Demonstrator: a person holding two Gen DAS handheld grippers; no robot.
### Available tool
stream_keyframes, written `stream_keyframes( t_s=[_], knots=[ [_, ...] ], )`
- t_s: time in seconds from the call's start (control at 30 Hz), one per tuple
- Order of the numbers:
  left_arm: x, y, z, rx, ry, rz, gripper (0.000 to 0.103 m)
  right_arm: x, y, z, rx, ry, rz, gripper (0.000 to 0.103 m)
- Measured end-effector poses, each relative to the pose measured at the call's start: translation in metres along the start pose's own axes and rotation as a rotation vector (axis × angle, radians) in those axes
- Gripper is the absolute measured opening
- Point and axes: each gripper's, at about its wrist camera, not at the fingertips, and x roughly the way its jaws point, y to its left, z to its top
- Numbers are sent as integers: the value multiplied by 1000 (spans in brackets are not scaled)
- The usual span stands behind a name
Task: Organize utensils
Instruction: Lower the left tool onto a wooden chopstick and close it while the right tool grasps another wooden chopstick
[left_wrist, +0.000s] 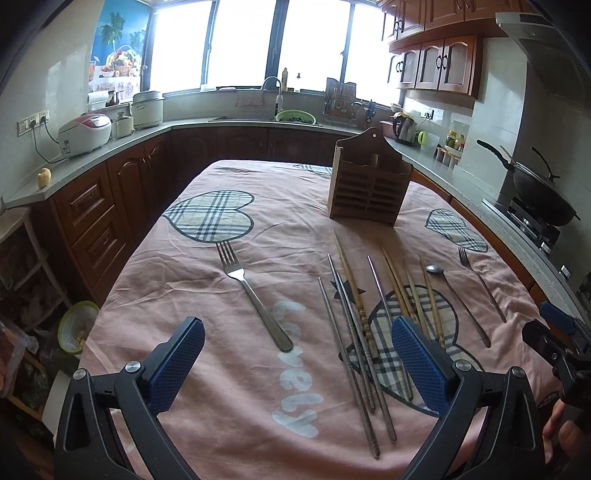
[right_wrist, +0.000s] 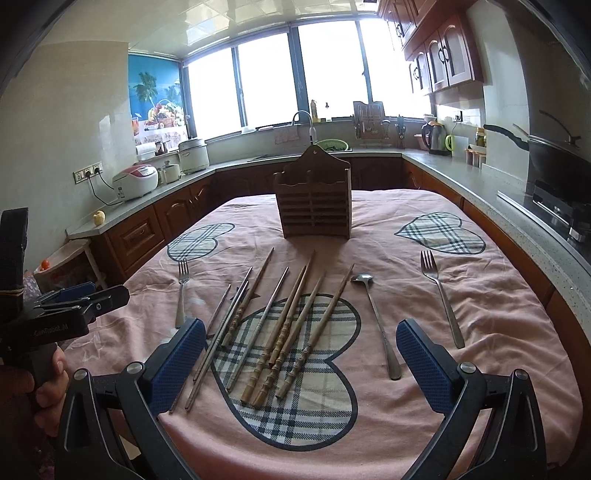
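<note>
A wooden utensil holder (left_wrist: 369, 184) (right_wrist: 314, 206) stands upright at the far side of the table. Before it lie several metal and bamboo chopsticks (left_wrist: 365, 325) (right_wrist: 273, 328), a spoon (left_wrist: 458, 302) (right_wrist: 376, 325), a fork on the left (left_wrist: 251, 295) (right_wrist: 181, 291) and a fork on the right (left_wrist: 480, 284) (right_wrist: 441, 302). My left gripper (left_wrist: 297, 365) is open and empty above the table's near edge, over the left fork's handle end. My right gripper (right_wrist: 301, 369) is open and empty over the chopsticks' near ends.
The table wears a pink cloth with plaid hearts (left_wrist: 210, 218) (right_wrist: 439, 232). Kitchen counters ring the table, with rice cookers (left_wrist: 85, 133) at left, a sink (left_wrist: 295, 118) at back, a kettle (right_wrist: 436, 138) and a wok (left_wrist: 543, 188) on the stove at right.
</note>
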Motion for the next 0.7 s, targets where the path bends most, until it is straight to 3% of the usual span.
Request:
stream_keyframes(
  t_s=[0.27, 0.43, 0.7],
  knots=[
    [39, -5, 36, 0, 57, -24, 95, 33, -18, 14, 43, 55, 32, 102],
    [70, -8, 57, 10, 87, -31, 87, 56, -29, 25, 65, 82, 26, 95],
    [120, -16, 84, 22, 157, -52, 76, 98, -44, 45, 107, 142, 45, 66]
  ],
)
